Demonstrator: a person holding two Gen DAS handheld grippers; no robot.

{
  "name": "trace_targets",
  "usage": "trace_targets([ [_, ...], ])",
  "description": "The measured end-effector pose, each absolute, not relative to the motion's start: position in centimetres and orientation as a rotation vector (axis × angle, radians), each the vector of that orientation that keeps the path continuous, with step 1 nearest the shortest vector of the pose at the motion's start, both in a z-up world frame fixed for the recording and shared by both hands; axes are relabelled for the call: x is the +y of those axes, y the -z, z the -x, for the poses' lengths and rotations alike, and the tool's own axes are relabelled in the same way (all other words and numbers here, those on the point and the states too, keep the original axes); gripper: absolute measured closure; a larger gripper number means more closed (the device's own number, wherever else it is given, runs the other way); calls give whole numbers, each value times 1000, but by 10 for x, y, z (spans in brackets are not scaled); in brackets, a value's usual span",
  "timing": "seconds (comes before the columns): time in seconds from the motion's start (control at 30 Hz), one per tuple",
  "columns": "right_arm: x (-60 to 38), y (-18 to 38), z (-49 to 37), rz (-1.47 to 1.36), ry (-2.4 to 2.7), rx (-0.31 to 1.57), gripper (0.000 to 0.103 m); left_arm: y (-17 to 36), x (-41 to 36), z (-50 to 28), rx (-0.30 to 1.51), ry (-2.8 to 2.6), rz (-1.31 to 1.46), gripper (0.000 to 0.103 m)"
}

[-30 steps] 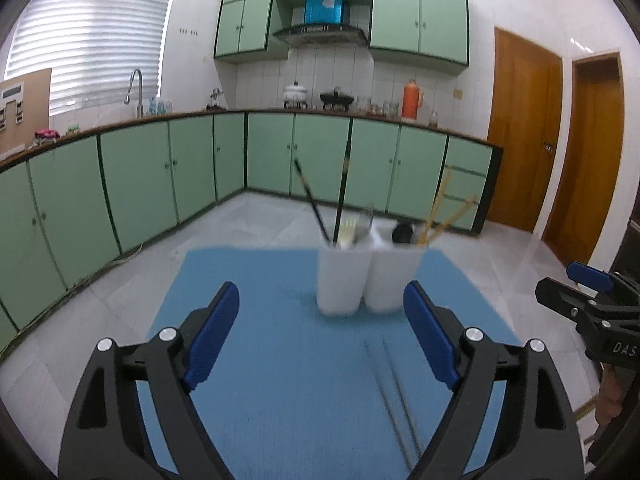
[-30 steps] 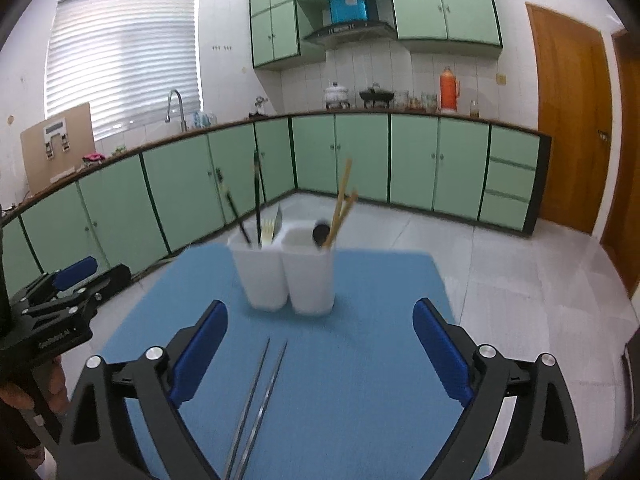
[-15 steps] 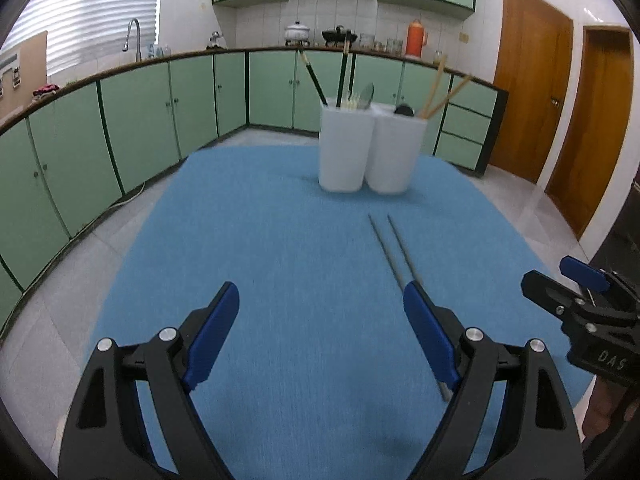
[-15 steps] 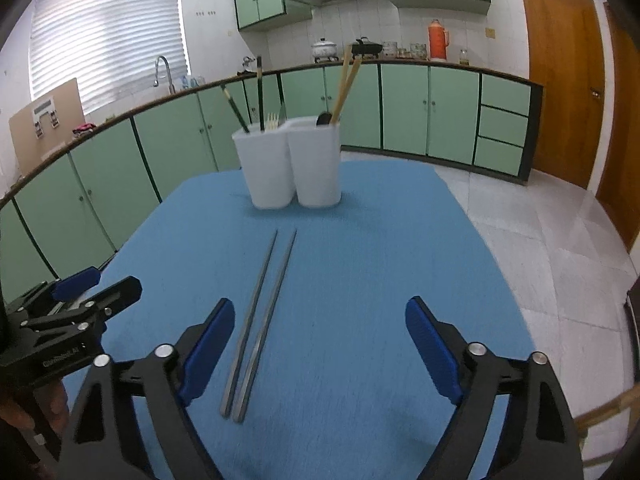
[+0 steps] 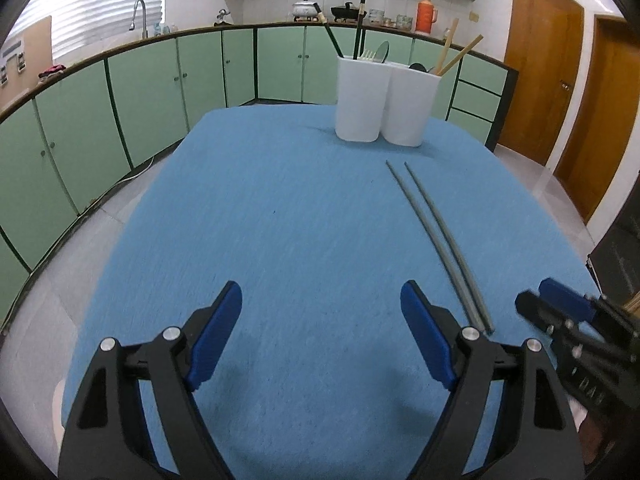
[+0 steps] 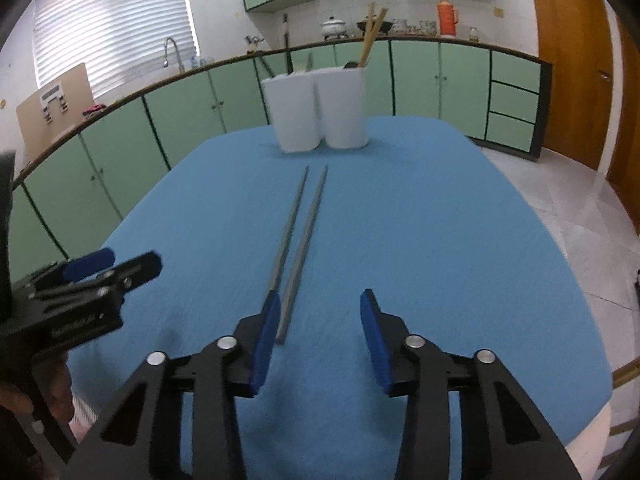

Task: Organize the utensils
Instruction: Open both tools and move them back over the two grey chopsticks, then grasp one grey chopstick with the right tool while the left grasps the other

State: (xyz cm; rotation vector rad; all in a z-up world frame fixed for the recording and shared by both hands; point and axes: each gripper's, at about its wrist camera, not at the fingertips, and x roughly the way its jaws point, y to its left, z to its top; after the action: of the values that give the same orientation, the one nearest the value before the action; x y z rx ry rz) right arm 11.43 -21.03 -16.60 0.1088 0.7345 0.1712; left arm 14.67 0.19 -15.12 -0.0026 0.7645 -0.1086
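With our right hand-held gripper [image 6: 316, 334] released beside the two metal chopsticks [image 6: 298, 240], we risk nudging them apart toward 12 o'clock on the bench [image 6: 440, 220] and catching only one.

Two holders [image 5: 362, 98] [image 5: 412, 106] are set side by side, touching, at the far end of the table [image 5: 260, 248], with utensils stood in them. A pair of chopsticks [image 5: 436, 236] is laid on the table before them, toward the right.
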Motion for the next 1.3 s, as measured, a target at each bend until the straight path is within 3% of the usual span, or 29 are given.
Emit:
trace_targets([
  [0.27, -193, 179, -104, -44, -201, 757, 80, 157, 8, -141, 780, 96, 20, 24],
  [0.5, -189, 184, -105, -23, -202, 762, 86, 157, 10, -140, 776, 99, 33, 24],
  [0.9, -187, 189, -109, 1, -186, 731, 96, 156, 10, -140, 778, 103, 43, 24],
  [1.3, -195, 190, -113, -54, -189, 733, 97, 154, 4, -139, 775, 110, 38, 24],
])
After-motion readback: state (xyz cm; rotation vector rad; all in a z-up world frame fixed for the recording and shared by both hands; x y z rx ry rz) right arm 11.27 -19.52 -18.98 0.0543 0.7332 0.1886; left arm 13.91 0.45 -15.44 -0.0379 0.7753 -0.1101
